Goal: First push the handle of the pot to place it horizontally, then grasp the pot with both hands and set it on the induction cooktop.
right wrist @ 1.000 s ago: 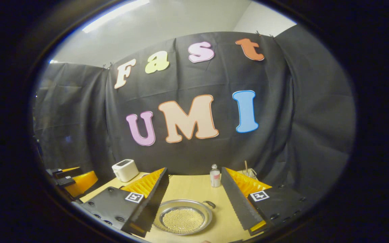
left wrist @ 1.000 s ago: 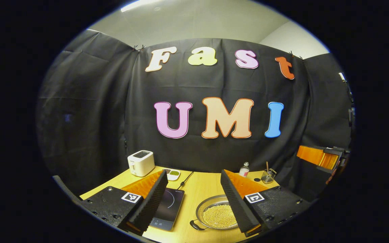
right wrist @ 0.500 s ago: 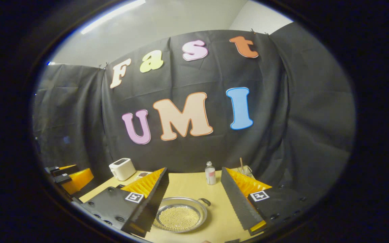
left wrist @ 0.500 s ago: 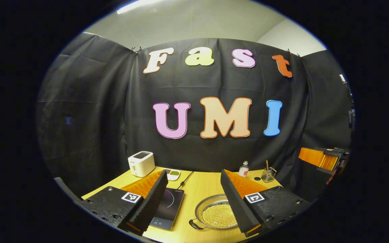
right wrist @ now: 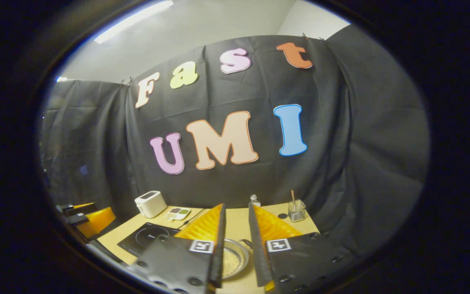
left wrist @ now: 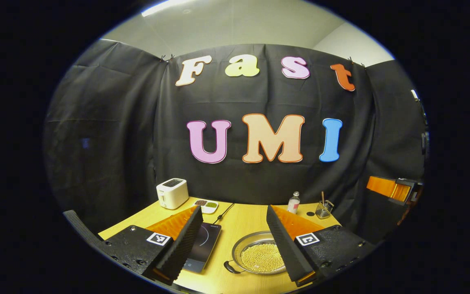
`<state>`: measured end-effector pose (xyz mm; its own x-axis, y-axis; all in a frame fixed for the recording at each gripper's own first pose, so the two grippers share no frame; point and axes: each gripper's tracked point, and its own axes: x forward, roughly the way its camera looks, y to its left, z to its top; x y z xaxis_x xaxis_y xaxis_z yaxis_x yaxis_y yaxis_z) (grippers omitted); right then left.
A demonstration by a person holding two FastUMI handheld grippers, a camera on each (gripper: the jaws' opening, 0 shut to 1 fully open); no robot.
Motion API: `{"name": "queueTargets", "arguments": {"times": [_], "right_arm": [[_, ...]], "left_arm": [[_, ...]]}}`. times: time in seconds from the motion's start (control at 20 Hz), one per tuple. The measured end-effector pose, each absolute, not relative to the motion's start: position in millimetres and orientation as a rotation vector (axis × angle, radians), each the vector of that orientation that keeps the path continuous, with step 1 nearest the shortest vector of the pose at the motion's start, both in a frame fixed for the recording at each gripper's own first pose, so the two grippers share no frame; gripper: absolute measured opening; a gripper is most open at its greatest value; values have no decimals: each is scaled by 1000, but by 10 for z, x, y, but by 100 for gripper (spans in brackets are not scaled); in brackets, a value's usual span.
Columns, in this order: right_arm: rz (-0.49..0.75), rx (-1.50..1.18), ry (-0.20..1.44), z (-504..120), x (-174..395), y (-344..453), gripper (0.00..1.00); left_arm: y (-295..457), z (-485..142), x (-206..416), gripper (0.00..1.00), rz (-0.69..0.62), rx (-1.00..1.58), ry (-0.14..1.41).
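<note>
A shallow silver pot full of small yellow beads sits on the wooden table, right of the black induction cooktop. One black handle points to its near left. My left gripper hangs open above the table, its fingers framing the cooktop and the pot, and it holds nothing. My right gripper has its fingers drawn close with a narrow gap between them. Through that gap I see the pot and its far handle below. The cooktop lies to the left.
A white toaster, a small two-part dish, a bottle and a glass holder with a stick line the table's back edge. A black cable runs from the cooktop to the wall.
My right gripper's fingers have closed from wide apart to a narrow gap, and its view now takes in the cooktop. My left gripper has hardly moved.
</note>
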<state>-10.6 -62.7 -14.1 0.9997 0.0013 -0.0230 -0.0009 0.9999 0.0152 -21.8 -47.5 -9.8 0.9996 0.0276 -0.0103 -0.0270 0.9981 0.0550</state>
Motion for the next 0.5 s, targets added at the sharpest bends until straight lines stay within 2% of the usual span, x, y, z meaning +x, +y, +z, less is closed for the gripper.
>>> {"name": "queueTargets", "arguments": {"times": [0.05,0.1,0.2,0.25,0.3,0.35,0.4,0.45,0.5], "right_arm": [[21,17,37,-172,-107,-597,14],[33,13,51,-226,-97,-584,20],[35,1,66,-271,-98,-649,17],[26,-6,73,-290,-68,-681,22],[46,6,85,-356,-53,-667,7],[56,16,103,-415,-31,-667,4],[65,20,117,-469,-24,-651,0],[71,17,123,-494,-11,-658,0],[77,11,130,-525,5,-661,6]], "left_arm": [[-485,-113,-241,96,35,55,13],[-489,-114,-250,92,43,55,12],[-483,-122,-267,96,62,63,8],[-473,-117,-277,93,72,68,1],[-473,-95,-288,96,80,72,-9],[-465,-68,-296,96,85,74,-20],[-460,-61,-295,92,88,75,-27],[-458,-51,-303,96,91,75,-33],[-443,-45,-301,96,95,77,-36]]}}
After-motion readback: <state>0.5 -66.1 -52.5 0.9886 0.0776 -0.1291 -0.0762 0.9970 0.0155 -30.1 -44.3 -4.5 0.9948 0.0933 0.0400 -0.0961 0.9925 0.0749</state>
